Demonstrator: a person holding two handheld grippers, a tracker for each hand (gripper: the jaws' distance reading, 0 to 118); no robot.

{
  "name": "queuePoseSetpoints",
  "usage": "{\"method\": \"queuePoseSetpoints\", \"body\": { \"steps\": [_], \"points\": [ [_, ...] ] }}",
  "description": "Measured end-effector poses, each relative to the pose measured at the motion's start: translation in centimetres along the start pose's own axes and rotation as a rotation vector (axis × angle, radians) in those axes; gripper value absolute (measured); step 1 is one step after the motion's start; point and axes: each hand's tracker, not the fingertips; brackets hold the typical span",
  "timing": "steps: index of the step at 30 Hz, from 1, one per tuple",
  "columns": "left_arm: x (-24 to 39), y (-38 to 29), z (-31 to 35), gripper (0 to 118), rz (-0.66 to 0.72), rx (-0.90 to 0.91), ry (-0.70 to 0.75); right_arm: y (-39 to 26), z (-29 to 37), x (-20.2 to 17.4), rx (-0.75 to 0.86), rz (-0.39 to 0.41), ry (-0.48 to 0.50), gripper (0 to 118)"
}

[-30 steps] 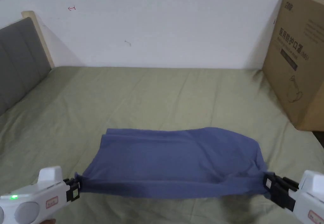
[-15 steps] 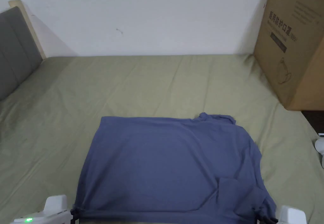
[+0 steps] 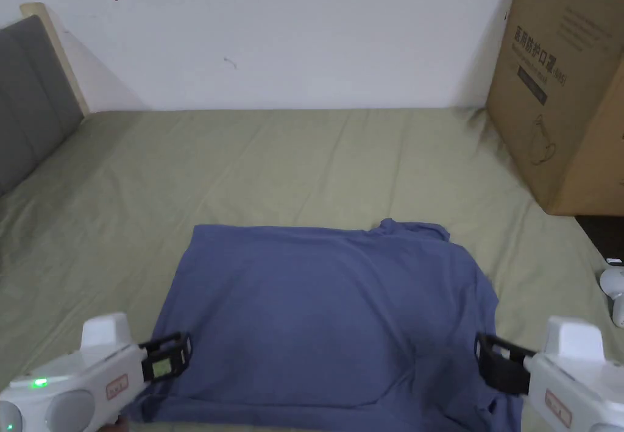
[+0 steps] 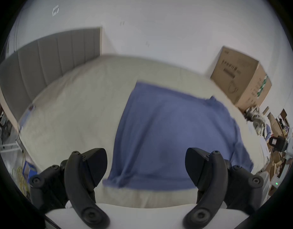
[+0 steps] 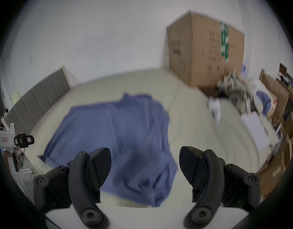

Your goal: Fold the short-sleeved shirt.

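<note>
Head view has the shirt [image 3: 329, 311] lying roughly folded at the bed's [image 3: 304, 159] near edge, both tongs, left [image 3: 167, 357] and right [image 3: 490, 363], spread and empty, so likely another fold remains.

The blue shirt [image 3: 329, 311] runs off the bottom edge of the head view, so its near hem is cut off there. Both gripper views are motion-blurred, softening the shirt's folds. The cardboard box [image 3: 567, 86] is cropped at the right edge.

Even soft indoor light, head view sharp, both gripper views motion-blurred, fisheye-bent, black vignette at the corners
</note>
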Motion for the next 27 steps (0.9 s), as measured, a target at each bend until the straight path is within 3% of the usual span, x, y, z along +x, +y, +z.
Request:
{"method": "queuePoseSetpoints", "body": {
  "steps": [6,8,10,12,21,27],
  "points": [
    [5.1,5.3,4.2,101,-0.105,0.287,0.013,6.0,3.6,-3.4,0.265,0.094,-0.014,87],
    [5.5,5.8,4.4,93,-0.1,0.361,0.031,6.9,4.3,-4.5,0.321,0.115,-0.035,80],
    [6.2,6.1,5.0,64,-0.114,0.431,0.026,7.5,4.9,-5.6,0.373,0.141,-0.065,59],
    [6.6,6.2,4.8,1,-0.12,0.448,0.016,7.5,5.2,-6.5,0.396,0.161,-0.081,3],
    [5.8,5.5,3.6,0,-0.16,0.404,-0.005,7.1,4.7,-7.8,0.393,0.162,-0.048,0],
    [3.3,3.5,2.9,0,-0.128,0.205,0.004,6.5,4.4,-7.4,0.369,0.154,-0.034,0]
  ]
}}
